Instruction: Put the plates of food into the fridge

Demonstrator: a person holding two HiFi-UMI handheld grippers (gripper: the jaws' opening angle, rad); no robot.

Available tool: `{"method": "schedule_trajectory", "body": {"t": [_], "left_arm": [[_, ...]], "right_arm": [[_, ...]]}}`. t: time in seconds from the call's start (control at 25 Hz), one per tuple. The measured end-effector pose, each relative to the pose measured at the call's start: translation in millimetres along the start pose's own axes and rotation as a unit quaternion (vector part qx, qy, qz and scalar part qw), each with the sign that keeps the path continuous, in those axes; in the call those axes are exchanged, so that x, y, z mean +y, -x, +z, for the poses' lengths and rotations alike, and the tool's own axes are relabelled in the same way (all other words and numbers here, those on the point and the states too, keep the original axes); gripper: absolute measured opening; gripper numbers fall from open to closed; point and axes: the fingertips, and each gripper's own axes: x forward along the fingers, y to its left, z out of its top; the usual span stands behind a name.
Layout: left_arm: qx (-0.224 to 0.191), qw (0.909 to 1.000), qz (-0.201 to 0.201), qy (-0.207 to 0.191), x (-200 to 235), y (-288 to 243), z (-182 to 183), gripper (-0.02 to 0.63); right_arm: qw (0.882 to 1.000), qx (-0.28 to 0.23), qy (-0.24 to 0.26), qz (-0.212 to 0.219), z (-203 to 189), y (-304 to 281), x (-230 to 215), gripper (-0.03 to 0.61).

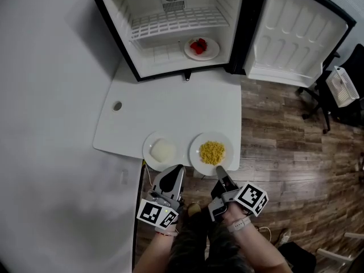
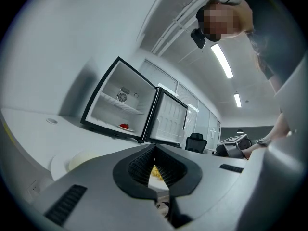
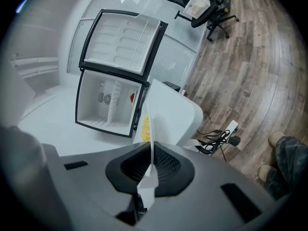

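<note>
Right gripper (image 1: 220, 172) clamps the near rim of the yellow-food plate (image 1: 195, 152) on the table (image 1: 170, 107); left gripper (image 1: 173, 172), jaws together and empty, hovers alongside.

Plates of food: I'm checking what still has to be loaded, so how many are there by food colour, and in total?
plate with red food: 1
plate with white food: 1
plate with yellow food: 1
Total: 3 plates
</note>
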Motion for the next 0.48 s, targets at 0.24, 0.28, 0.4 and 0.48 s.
{"method": "schedule_trajectory", "body": {"t": [0.24,0.28,0.4,0.48], "left_arm": [[-0.01,0.9998,-0.002,-0.015,14,-3,27,0.006],[-0.015,0.9997,-0.001,-0.018,17,-3,35,0.006],[-0.03,0.9992,0.009,-0.025,28,-2,60,0.006],[-0.038,0.9987,0.018,-0.029,38,-3,76,0.006]], "right_arm": [[1.0,-0.012,0.009,0.013,6,-11,28,0.012],[1.0,-0.012,0.008,0.016,7,-13,35,0.012],[1.0,-0.011,-0.009,0.021,6,-21,56,0.012],[0.999,-0.007,-0.017,0.028,5,-31,71,0.013]]}}
